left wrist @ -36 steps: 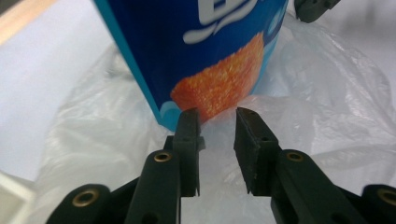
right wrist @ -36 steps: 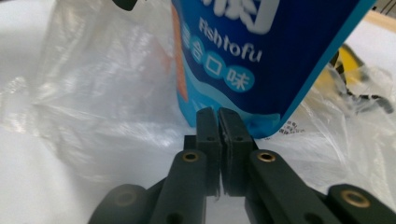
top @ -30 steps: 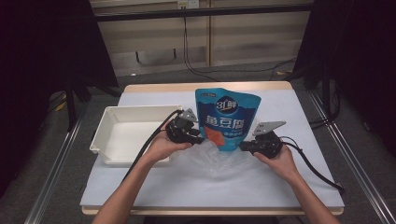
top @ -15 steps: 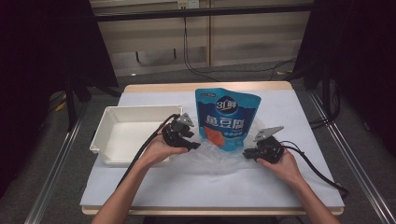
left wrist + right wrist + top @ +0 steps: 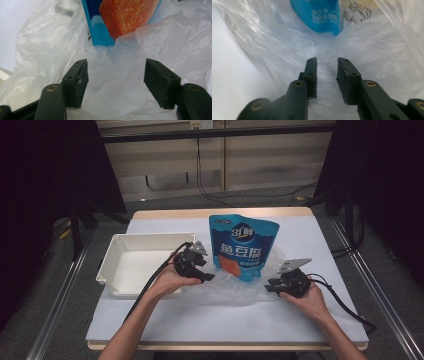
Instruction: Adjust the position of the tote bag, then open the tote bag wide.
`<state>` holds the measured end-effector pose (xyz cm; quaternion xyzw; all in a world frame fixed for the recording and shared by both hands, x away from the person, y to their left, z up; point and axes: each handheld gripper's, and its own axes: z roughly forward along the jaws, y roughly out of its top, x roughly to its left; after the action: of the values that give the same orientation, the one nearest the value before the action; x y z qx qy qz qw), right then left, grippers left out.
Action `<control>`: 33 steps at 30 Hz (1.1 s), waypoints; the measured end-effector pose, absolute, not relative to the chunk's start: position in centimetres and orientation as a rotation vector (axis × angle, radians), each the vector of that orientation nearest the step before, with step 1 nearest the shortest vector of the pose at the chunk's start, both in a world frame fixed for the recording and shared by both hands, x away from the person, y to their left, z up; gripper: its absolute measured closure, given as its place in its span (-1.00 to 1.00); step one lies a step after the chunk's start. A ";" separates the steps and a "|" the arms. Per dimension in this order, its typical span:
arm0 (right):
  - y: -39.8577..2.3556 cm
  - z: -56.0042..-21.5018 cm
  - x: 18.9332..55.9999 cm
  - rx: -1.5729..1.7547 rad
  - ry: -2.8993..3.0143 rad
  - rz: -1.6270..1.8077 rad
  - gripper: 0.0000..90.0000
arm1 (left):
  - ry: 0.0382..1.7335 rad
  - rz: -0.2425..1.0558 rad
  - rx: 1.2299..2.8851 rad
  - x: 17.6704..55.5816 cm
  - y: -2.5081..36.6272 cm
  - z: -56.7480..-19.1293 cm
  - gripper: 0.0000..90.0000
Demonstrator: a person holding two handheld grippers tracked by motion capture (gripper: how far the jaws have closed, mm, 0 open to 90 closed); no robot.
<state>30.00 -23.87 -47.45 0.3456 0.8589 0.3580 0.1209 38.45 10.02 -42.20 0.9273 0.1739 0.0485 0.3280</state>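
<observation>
A blue stand-up pouch (image 5: 242, 245) with an orange picture stands mid-table, its base inside a crumpled clear plastic bag (image 5: 235, 289). My left gripper (image 5: 209, 276) is at the bag's left edge. In the left gripper view its jaws (image 5: 116, 72) stand wide open over the plastic bag (image 5: 155, 37), with the pouch (image 5: 120, 17) beyond. My right gripper (image 5: 268, 286) is at the bag's right edge. Its jaws (image 5: 327, 72) are open with a narrow gap, resting on the plastic bag (image 5: 274, 32) and pointing at the pouch (image 5: 319, 15).
A white rectangular tray (image 5: 116, 251) sits at the left of the white tabletop (image 5: 310, 235), just behind my left hand. Cables trail from both grippers toward the near table edge. Bare table lies to the right and in front.
Both grippers have drawn slightly away from the pouch: the left one to the left, the right one to the right and nearer the person. The pouch has stayed put.
</observation>
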 end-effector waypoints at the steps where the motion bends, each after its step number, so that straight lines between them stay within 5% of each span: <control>1: -23.8 -47.2 29.7 1.006 2.484 1.048 0.44 | 0.467 0.126 2.409 38.3 10.1 -42.0 -0.23; 12: -25.5 -44.7 26.0 1.018 2.258 1.186 0.07 | 0.478 0.173 2.255 38.3 11.2 -38.9 -0.40; 33: -28.3 -44.2 20.5 1.117 2.114 1.248 -0.13 | 0.388 0.243 2.193 38.5 11.3 -32.1 -0.52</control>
<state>20.50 -28.29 -44.15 0.4040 0.7645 0.4513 0.2205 38.45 11.26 -32.12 0.8812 0.1560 0.0977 0.4354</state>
